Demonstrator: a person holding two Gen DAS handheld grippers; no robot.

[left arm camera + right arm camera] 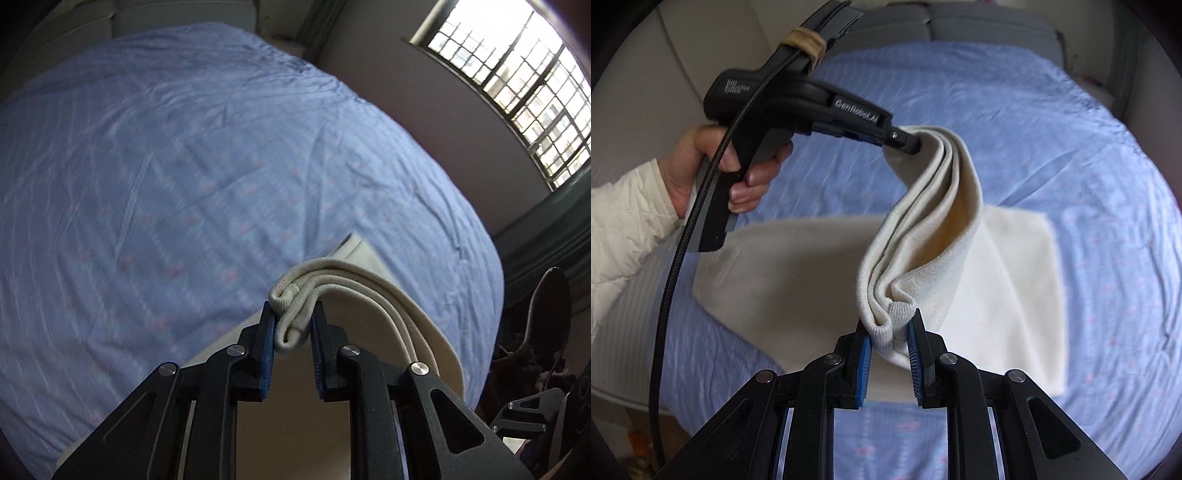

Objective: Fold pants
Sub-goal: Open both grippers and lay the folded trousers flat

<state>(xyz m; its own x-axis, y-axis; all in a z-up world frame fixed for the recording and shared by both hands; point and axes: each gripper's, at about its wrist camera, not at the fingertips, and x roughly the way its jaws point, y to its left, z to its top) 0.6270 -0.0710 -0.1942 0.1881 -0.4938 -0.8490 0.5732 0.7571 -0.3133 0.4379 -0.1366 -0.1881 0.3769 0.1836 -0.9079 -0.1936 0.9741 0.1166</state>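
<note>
Cream pants [997,277] lie partly folded on the blue bed sheet [1089,147]. One ribbed end is lifted off the bed, strung between both grippers. My right gripper [890,325] is shut on a bunched ribbed edge, close to the camera. A hand [701,166] in a cream sleeve holds my left gripper [908,142], clamped on the same lifted edge farther back. In the left wrist view, my left gripper [293,321] pinches the layered ribbed edge of the pants [369,295], which trail off to the right.
The blue sheet [184,166] covers the whole bed. A barred window [517,81] and wall lie to the right. A grey headboard [979,22] stands at the far end. A black cable [676,258] hangs from the left gripper. A shoe [546,314] shows at the bed's right.
</note>
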